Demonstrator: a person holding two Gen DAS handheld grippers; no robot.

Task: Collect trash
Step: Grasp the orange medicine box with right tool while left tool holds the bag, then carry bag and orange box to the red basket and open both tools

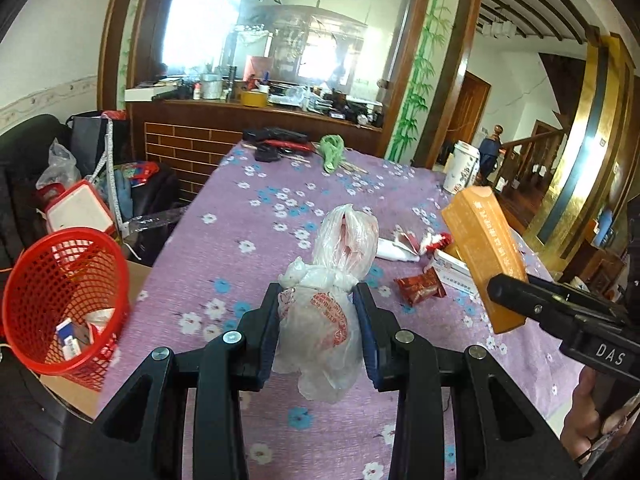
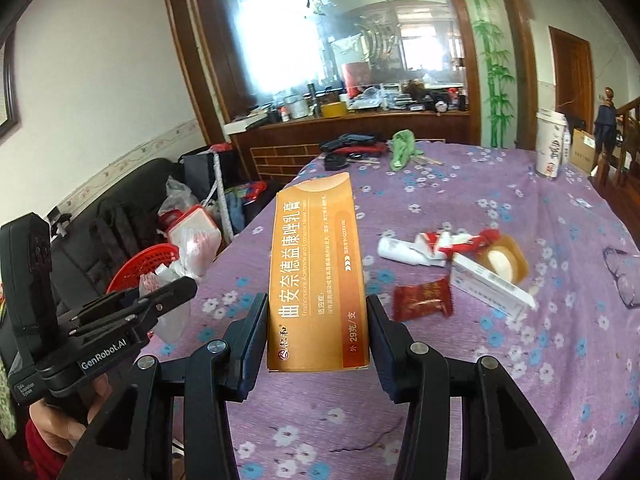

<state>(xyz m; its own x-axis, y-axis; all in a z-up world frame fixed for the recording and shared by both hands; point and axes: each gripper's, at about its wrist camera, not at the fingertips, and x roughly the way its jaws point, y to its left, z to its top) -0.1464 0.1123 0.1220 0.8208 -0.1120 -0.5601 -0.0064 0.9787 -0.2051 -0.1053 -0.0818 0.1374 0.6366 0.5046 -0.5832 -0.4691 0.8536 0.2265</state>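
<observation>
A: Your left gripper (image 1: 318, 312) is pinching the plastic bag (image 1: 326, 300) above the table (image 1: 224, 240); it's light, soft, slippery.

B: Your right gripper (image 2: 318, 320) is clamping the orange carton (image 2: 316, 276) — stiff but crushable, so you're holding its flat sides. The red basket (image 1: 60, 300) is waiting left.

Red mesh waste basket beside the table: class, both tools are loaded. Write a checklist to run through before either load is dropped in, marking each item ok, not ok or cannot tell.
1. Left tool shut on the crumpled clear plastic bag with red print: ok.
2. Right tool shut on the long orange cardboard medicine box: ok.
3. Red mesh waste basket has its mouth open with room above the rubbish inside: ok.
4. Either load is over the basket: not ok; both are above the purple flowered tablecloth.
5. Bag hangs free, not snagged: cannot tell.
6. Table cleared of trash: not ok; the red snack wrapper remains.
</observation>
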